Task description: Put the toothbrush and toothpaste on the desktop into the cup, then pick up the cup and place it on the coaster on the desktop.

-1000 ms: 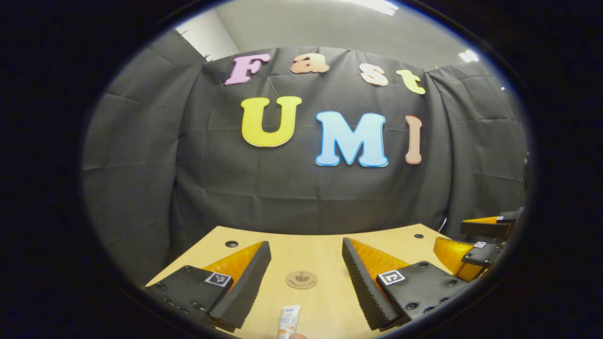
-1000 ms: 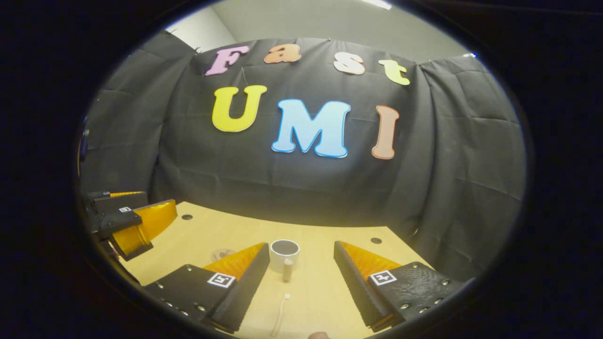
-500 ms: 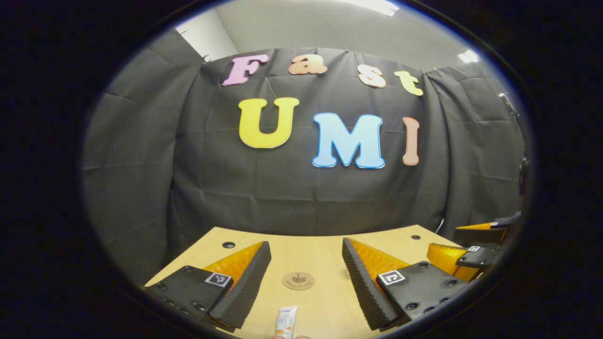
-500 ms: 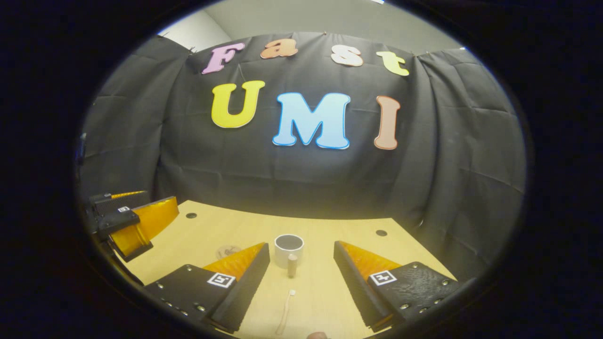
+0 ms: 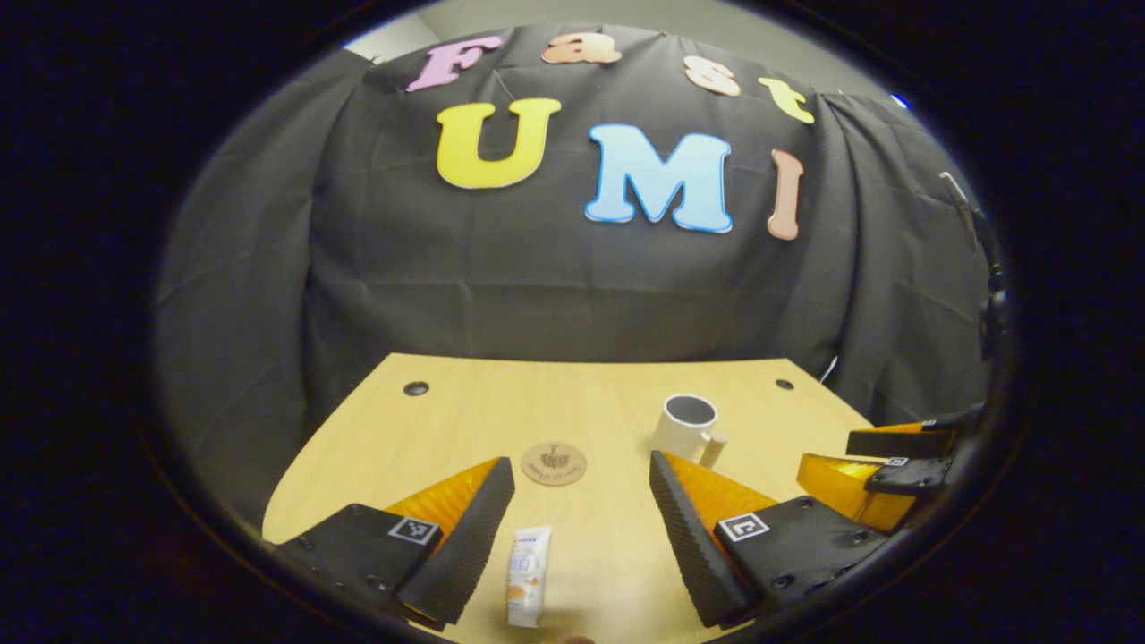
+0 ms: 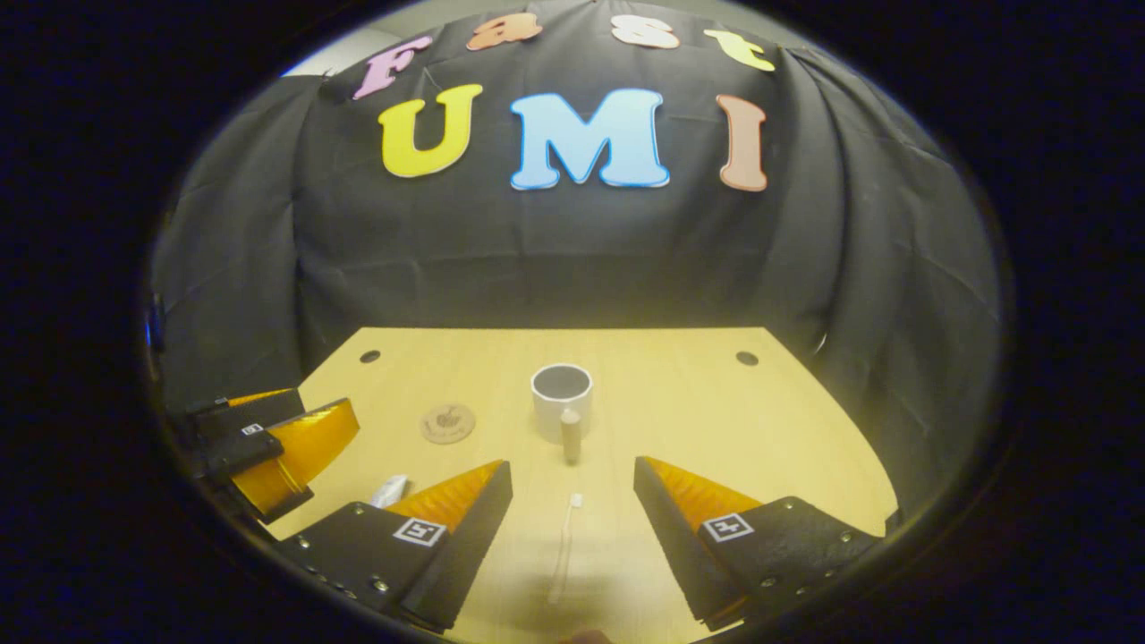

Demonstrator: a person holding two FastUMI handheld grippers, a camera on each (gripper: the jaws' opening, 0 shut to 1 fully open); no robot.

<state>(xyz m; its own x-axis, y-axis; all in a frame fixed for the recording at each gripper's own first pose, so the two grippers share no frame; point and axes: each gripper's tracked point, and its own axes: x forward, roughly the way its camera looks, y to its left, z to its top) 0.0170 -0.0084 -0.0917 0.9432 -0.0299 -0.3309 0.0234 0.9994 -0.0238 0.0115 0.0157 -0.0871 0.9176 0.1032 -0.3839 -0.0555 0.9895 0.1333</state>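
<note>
Nothing has gone into the white ceramic cup (image 6: pixel 562 398) yet, so the task looks to be at its opening step: the approach to the first pick-ups. The cup stands upright and empty near the middle of the pale wooden desk (image 6: pixel 716 420), its handle turned toward the cameras. The slim pale toothbrush (image 6: pixel 564 547) lies flat on the desk on the near side of the cup, bristle end toward it, between the spread fingers of the right gripper (image 6: pixel 572 537), which hold nothing. The small white toothpaste tube with an orange end (image 5: pixel 527 574) lies nearer than the cup and off to its left, between the spread, empty fingers of the left gripper (image 5: pixel 581 537). The round brown wooden coaster (image 5: pixel 554 464) sits bare to the left of the cup, a little apart from it. The next move probably calls for each gripper to drop low enough that its fingers straddle its item, close across the narrow body, then lift and tip the item upright over the cup's mouth. The toothbrush lies very flat, so that grasp may need the fingertips almost on the desk.
</note>
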